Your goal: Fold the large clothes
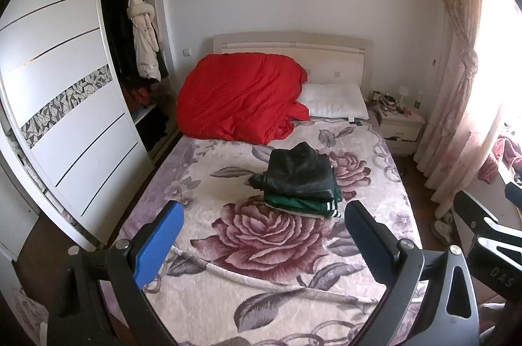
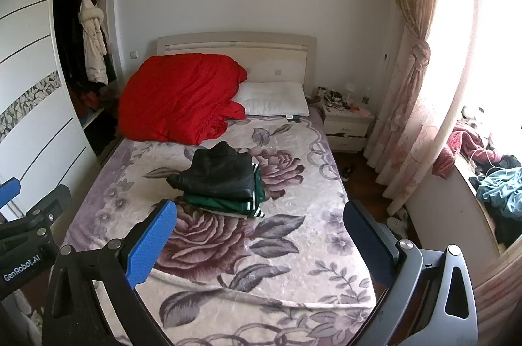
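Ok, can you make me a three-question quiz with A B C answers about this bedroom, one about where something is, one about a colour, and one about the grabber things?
1. Where is the folded clothes stack?
A on the bed
B in the wardrobe
C on the nightstand

2. What colour is the quilt by the headboard?
A blue
B red
C yellow

3. How are the left tool and right tool?
A both open
B both shut
C holding clothes

Answers: 1 A, it sits on the flowered blanket. 2 B, it is bright red. 3 A, their fingers stand apart, empty.

"GenRobot.AI" is printed in white on the black body of the left gripper, seen at the lower left of the right wrist view. "DAS" is embossed on the right gripper; further letters are cut off.
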A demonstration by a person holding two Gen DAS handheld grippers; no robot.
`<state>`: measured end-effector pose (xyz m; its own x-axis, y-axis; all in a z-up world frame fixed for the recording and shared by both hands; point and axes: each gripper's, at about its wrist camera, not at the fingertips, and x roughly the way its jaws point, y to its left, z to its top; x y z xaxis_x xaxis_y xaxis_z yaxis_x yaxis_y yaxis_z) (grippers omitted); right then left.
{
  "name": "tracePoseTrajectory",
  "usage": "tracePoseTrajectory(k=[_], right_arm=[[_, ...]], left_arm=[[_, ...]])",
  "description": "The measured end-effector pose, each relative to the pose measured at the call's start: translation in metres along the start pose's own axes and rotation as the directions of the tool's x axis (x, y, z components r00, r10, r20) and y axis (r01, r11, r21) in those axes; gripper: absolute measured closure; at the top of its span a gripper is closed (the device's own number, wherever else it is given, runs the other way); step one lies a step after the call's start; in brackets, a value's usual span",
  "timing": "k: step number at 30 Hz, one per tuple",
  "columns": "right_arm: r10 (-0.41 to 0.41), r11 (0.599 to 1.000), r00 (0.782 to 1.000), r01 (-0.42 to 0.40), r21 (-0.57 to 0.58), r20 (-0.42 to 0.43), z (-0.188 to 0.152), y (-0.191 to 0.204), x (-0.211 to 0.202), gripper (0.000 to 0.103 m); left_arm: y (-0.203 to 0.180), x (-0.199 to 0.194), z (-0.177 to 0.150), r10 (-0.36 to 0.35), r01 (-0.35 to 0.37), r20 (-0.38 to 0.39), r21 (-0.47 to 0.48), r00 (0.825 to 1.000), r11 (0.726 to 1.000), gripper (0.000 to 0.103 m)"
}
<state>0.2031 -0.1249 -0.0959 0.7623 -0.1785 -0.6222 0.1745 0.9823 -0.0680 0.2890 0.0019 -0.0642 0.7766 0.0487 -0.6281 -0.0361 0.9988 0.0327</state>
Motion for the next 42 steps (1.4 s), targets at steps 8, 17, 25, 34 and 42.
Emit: tracePoseTrajectory(k=[8, 17, 25, 34, 42], right_arm=[[0.006, 1.000, 1.000, -0.006, 0.003, 0.002, -0.001, 0.000, 0.000, 0.000], [0.001, 1.000, 1.000, -0.001, 0.008, 0.001, -0.010, 0.003, -0.007, 0.000], [0.001, 1.000, 1.000, -0.001, 0.008, 0.002, -0.010, 0.003, -0.007, 0.000], [0.003, 1.000, 1.000, -0.003, 0.007, 0.003, -0.010, 0.002, -0.006, 0.000], [0.000, 1.000, 1.000, 0.000, 0.009, 0.003, -0.013, 0.003, -0.007, 0.000]], left_arm=[[-0.004, -0.003, -0.002, 0.001, -0.001, 0.006, -0.008, 1.000, 1.000, 0.002], [-0.004, -0.004, -0.002, 0.006, -0.006, 0.008, -0.008, 1.000, 1.000, 0.002], [-0.004, -0.004, -0.004, 0.003, -0.003, 0.008, -0.010, 1.000, 1.000, 0.002], [-0.004, -0.007, -0.004, 0.007, -0.007, 0.010, -0.012, 1.000, 1.000, 0.002], [-0.004, -0.009, -0.002, 0.008, -0.007, 0.013, -0.017, 1.000, 1.000, 0.002]])
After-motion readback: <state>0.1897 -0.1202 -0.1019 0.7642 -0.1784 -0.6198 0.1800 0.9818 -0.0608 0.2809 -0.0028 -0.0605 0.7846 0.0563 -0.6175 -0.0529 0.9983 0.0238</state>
